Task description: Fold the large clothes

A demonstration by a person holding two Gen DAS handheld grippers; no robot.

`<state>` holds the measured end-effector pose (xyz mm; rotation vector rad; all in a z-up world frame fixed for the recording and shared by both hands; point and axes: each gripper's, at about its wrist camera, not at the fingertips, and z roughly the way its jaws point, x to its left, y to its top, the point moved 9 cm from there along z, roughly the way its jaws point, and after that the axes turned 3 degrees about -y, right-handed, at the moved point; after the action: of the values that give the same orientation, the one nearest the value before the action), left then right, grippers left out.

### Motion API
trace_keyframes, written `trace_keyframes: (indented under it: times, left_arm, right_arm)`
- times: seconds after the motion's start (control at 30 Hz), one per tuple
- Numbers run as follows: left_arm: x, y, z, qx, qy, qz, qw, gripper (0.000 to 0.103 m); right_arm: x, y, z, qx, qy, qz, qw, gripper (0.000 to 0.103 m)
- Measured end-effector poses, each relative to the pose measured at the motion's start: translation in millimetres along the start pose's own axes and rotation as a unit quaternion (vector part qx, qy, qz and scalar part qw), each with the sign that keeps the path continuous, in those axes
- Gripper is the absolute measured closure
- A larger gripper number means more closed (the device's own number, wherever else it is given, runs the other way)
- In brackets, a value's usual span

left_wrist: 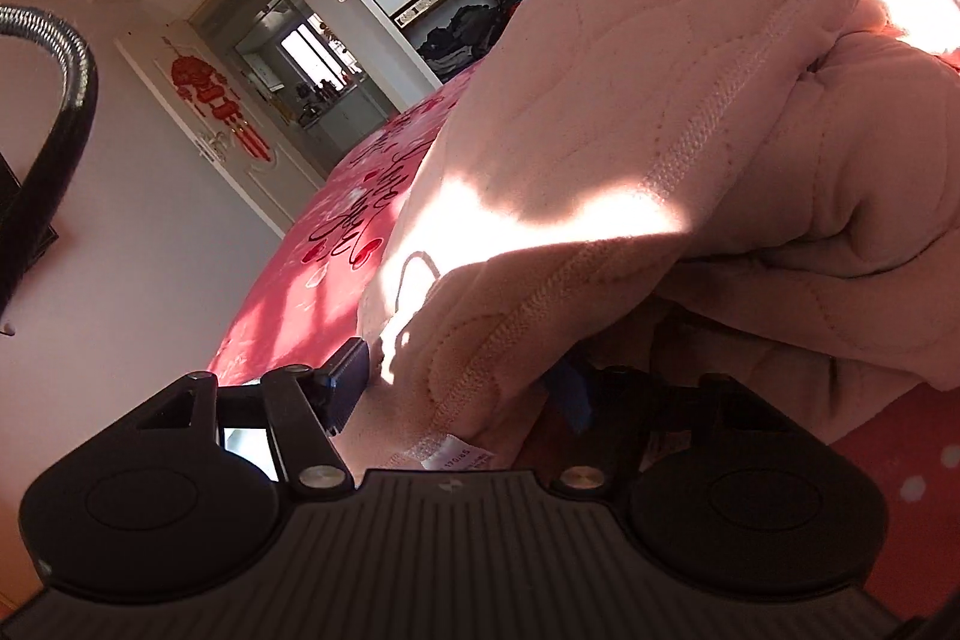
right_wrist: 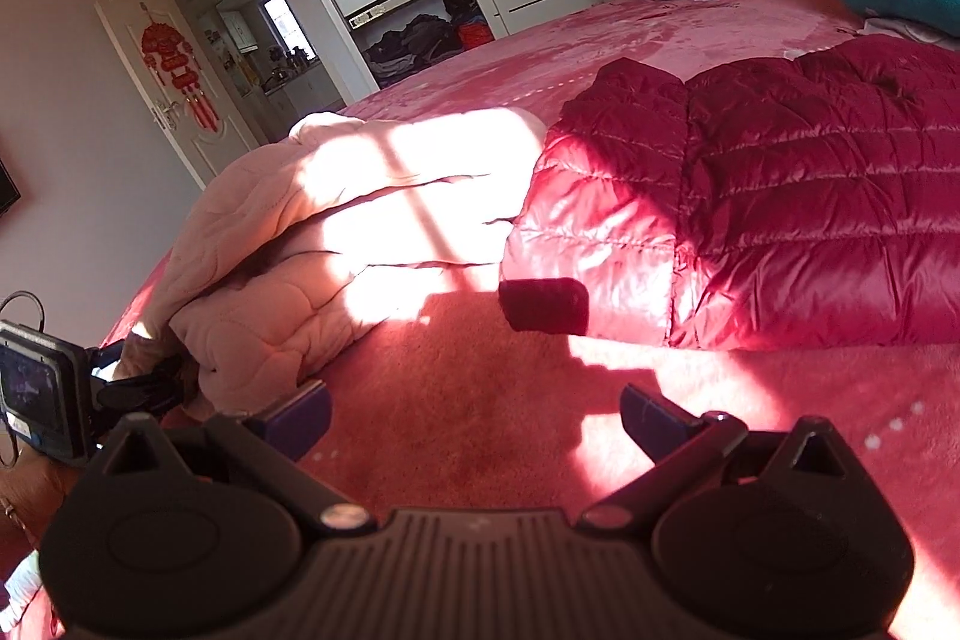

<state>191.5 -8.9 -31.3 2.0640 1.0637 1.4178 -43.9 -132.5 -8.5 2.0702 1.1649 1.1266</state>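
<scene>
Pink quilted garment (left_wrist: 630,148) lies bunched on the red bedspread (right_wrist: 480,430), beside a crimson puffer jacket (right_wrist: 780,220). Left gripper (left_wrist: 462,394) has a fold between its tongs; a firm clamp isn't clear. Right gripper (right_wrist: 474,412) hovers spread, empty, over bare bedspread.

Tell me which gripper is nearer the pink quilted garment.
Left. The left gripper has the pink quilted garment's edge between its fingers; the right gripper hovers open over bare bedspread just beside it.
</scene>
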Motion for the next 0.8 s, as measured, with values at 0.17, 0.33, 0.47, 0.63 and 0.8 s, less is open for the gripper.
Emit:
trace_keyframes:
  times: [0.17, 0.33, 0.47, 0.63, 0.8]
  left_arm:
    - [3.9, -4.8, -23.8, -0.016, -0.021, -0.039, 0.9989, 0.085]
    - [24.3, 3.7, -73.9, -0.05, -0.059, -0.118, 0.99, 0.093]
    - [41.5, 21.0, -146.7, -0.093, -0.127, -0.179, 0.9711, 0.095]
    - [40.7, 39.2, -250.2, -0.143, -0.208, -0.199, 0.9469, 0.094]
    - [10.2, 33.4, -337.0, -0.151, -0.276, -0.21, 0.9257, 0.094]
  right_arm:
    - [-2.2, 2.5, 0.0, -0.005, 0.0, 0.004, 1.0, 0.001]
    - [-4.6, 7.9, -4.0, -0.016, 0.008, 0.012, 1.0, 0.001]
    - [-8.6, 14.1, -9.4, -0.025, 0.029, 0.036, 0.999, 0.001]
    - [-20.4, 23.9, -18.3, -0.035, 0.068, 0.094, 0.993, 0.001]
    - [-41.5, 30.6, -25.2, -0.025, 0.128, 0.179, 0.975, 0.001]
